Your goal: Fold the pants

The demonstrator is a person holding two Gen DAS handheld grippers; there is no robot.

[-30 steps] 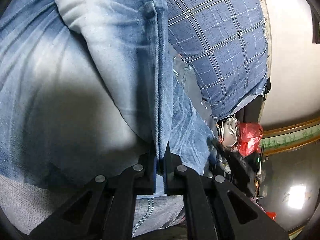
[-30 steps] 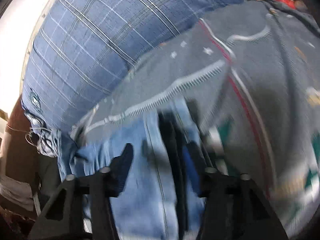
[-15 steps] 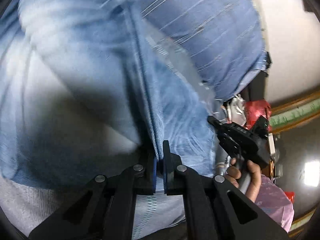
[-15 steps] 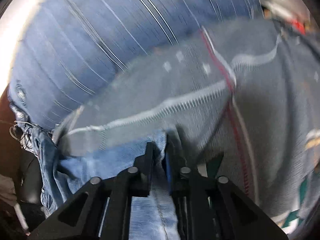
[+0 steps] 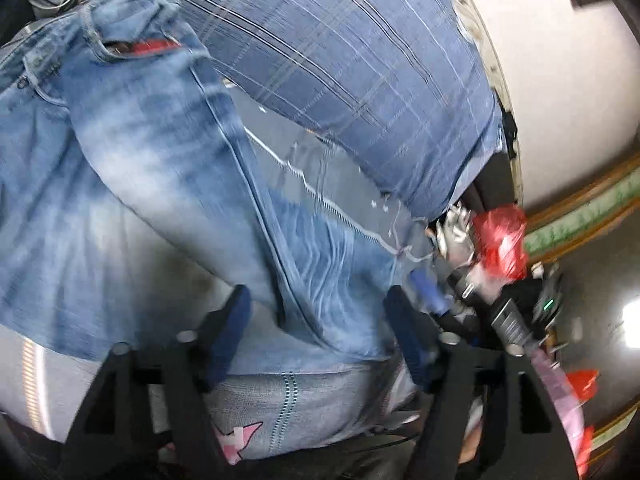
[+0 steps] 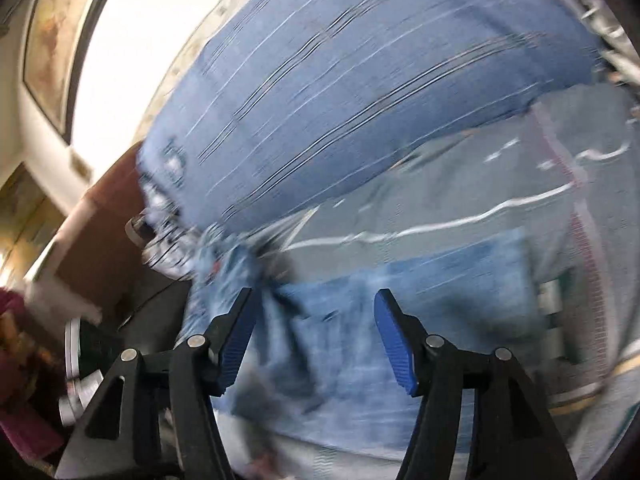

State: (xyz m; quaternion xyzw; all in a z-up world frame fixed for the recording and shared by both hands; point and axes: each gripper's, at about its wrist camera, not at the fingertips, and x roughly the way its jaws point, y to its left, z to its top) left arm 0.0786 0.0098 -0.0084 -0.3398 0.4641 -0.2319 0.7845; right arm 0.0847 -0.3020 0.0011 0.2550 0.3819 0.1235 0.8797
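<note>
Denim jeans (image 5: 152, 152) lie folded on the grey blanket (image 5: 332, 172) beside a plaid pillow (image 5: 360, 60), both claws, left (image 5: 318, 320) and right (image 6: 316, 332), spread empty above them; heavy, limp cloth, best pinched at seams.

Grey patterned bedspread (image 5: 328, 172) underneath, white stitched lines across it; faded blue jeans (image 5: 132, 152) spread flat on top, blue plaid pillow (image 5: 352, 60) resting on the far edge, just beside the denim
</note>
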